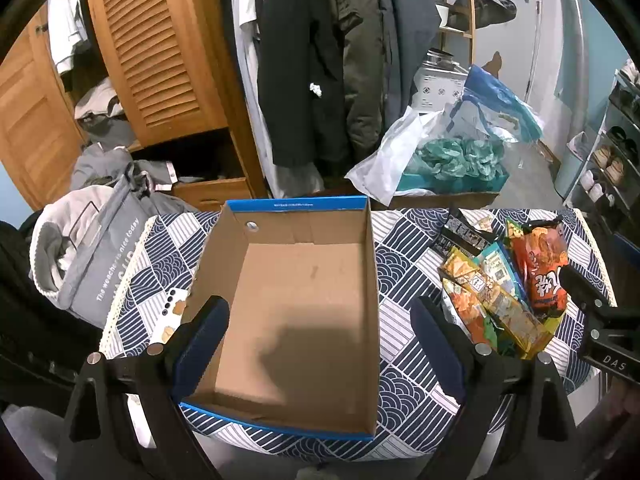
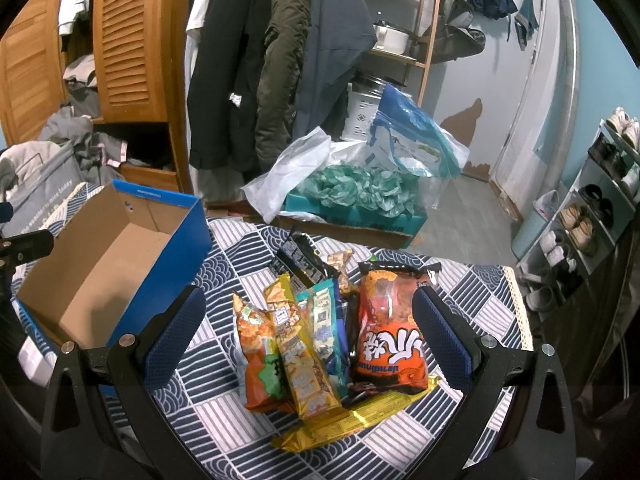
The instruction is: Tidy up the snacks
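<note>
Right wrist view, snack packets (image 2: 320, 340) between wide-spread right hand-held gripper (image 2: 308, 340) fingers, untouched

blue box (image 1: 296, 312), navy wave-patterned tablecloth (image 1: 404, 280), orange packet (image 2: 390, 328)

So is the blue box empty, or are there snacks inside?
Empty. The blue box shows only its bare brown bottom; the snacks lie piled beside it on the table.

Even, cool indoor light; sharp centre, heavy fisheye bending and black corners; soft shadow inside the box (image 1: 304, 320).
</note>
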